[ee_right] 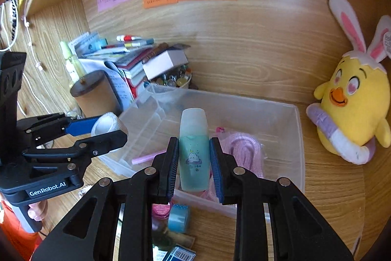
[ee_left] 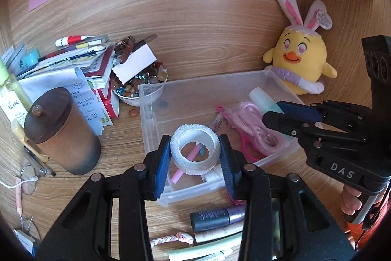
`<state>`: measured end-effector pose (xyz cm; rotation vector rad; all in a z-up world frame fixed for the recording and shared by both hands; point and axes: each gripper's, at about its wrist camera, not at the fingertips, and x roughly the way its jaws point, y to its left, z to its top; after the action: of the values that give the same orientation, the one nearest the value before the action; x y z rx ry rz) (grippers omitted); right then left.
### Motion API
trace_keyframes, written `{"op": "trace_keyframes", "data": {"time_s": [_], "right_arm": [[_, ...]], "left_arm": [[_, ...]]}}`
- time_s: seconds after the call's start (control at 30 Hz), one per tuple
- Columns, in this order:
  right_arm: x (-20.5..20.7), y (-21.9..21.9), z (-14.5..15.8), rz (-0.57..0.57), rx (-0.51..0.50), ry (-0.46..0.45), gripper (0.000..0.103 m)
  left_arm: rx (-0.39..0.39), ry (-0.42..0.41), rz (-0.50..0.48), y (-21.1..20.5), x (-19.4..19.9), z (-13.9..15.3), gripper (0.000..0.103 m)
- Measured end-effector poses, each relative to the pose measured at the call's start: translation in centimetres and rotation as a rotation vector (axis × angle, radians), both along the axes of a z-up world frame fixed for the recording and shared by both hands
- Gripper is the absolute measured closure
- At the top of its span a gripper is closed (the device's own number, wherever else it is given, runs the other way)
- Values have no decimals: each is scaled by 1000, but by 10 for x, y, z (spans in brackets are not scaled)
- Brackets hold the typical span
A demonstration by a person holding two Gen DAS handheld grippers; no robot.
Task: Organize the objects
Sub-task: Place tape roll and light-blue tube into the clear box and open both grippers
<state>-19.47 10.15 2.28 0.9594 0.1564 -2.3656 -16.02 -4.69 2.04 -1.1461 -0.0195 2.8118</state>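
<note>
Tape roll gripped in left tongs; right tongs grip teal bottle, both over clear bin.

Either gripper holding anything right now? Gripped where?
Left gripper holds the white tape roll across its outer sides. Right gripper holds the teal bottle by the sides of its lower body.
</note>
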Motion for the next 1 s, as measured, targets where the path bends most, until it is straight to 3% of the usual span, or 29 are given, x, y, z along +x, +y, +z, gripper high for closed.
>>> {"op": "trace_keyframes", "data": {"time_s": [0.3,0.6,0.8,1.0], "right_arm": [[-20,-13,-32,7,63,-72,80],[-27,-18,-43,22,57,-118,80],[-28,-18,-42,15,59,-137,79],[-12,-15,-29,15,67,-86,64]], "left_arm": [[-28,-73,-30,4,-24,-23,65],[-13,-99,-46,0,-29,-29,64],[2,-92,-47,-1,-23,-25,50],[-26,-35,-40,-1,-5,-9,37]]}}
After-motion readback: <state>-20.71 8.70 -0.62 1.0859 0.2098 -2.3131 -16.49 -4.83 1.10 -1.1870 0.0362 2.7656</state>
